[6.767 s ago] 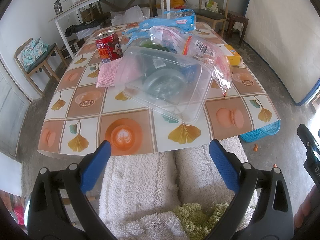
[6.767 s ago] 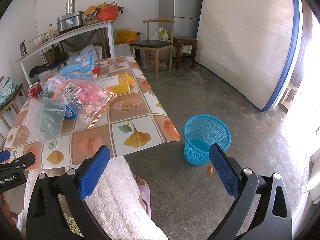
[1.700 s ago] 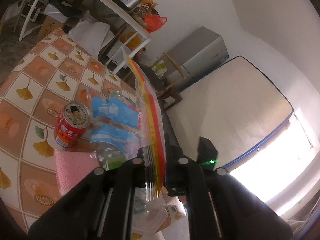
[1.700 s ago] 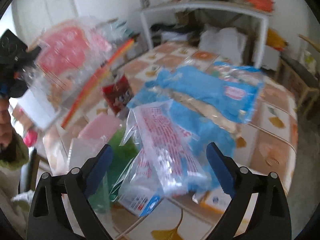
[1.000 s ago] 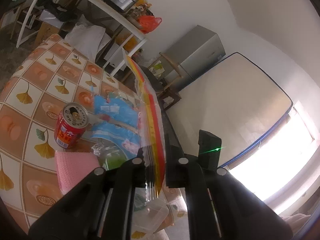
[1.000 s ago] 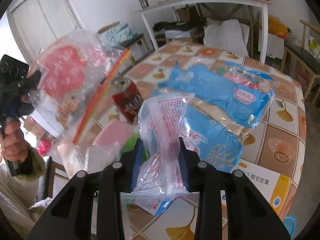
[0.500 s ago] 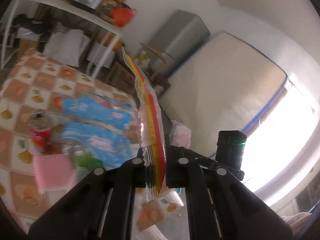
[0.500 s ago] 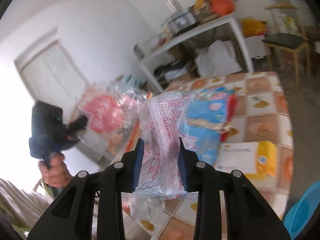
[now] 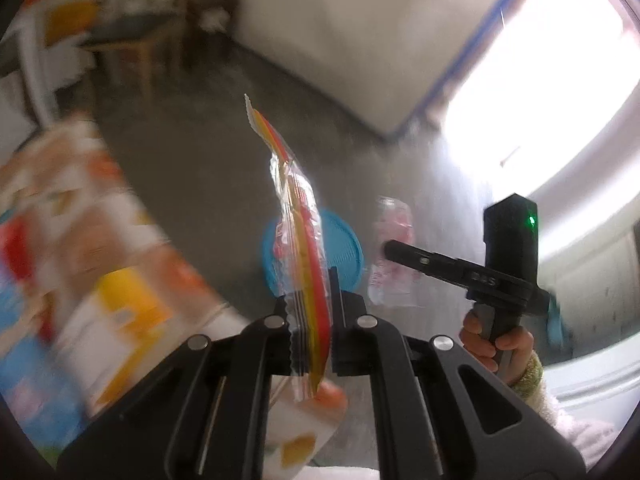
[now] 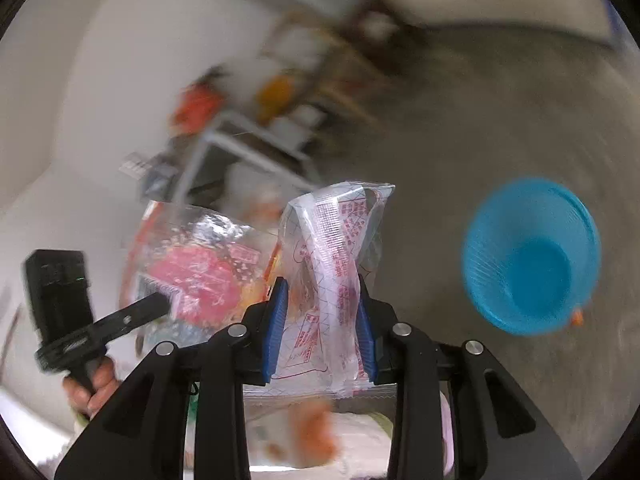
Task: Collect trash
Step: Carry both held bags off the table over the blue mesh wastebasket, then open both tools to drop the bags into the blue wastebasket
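Observation:
My left gripper (image 9: 310, 332) is shut on a clear plastic bag with a red, orange and yellow striped edge (image 9: 298, 248), held upright in the air; the bag also shows in the right wrist view (image 10: 200, 276). My right gripper (image 10: 320, 328) is shut on a crumpled clear bag with red print (image 10: 332, 264), also seen in the left wrist view (image 9: 390, 252). A blue plastic waste basket (image 10: 532, 256) stands on the floor to the right of my right gripper; in the left wrist view the basket (image 9: 344, 248) lies right behind the striped bag.
The table with the patterned cloth (image 9: 72, 216) is at the left, blurred, with a yellow and white box (image 9: 120, 316) on it. The grey concrete floor (image 9: 192, 152) spreads around the basket. A large white mattress (image 9: 352, 36) leans on the far wall.
Both grippers have swung away from the table toward the blue basket on the floor, each still holding its bag. The views are blurred by the motion.

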